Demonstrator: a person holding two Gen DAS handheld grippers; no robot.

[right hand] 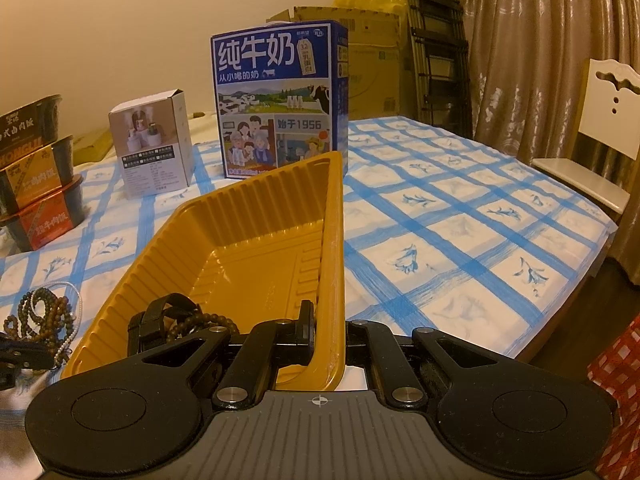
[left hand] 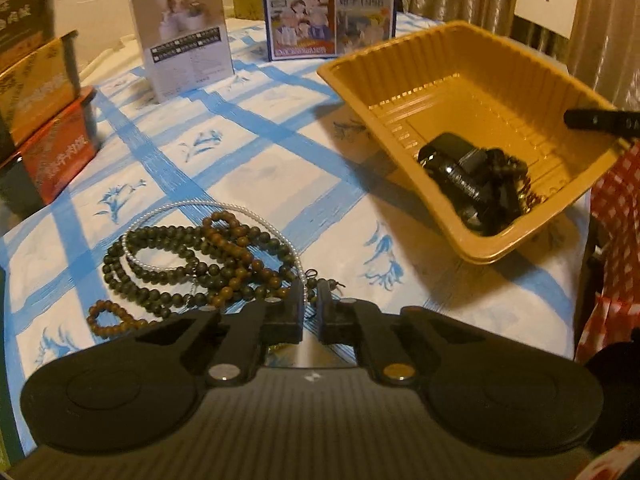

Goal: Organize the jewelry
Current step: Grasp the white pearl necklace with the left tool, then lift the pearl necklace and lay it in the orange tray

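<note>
A pile of dark green and brown bead strings [left hand: 200,264] with a white pearl strand [left hand: 256,216] lies on the checked tablecloth. My left gripper [left hand: 311,292] is nearly shut at the pile's right edge, with the pearl strand passing between its tips. A yellow plastic tray [left hand: 460,92] holds a black watch [left hand: 464,176] and a brown bead string [left hand: 528,196]. My right gripper [right hand: 326,320] is shut on the tray's right wall [right hand: 334,264] and tilts the tray. The bead pile also shows in the right wrist view [right hand: 44,320].
A white box [left hand: 184,36] and a blue milk carton [right hand: 280,100] stand at the back. Stacked instant-food bowls [left hand: 44,120] are at the left. A white chair [right hand: 600,136] stands beyond the table's right edge. Curtains hang behind.
</note>
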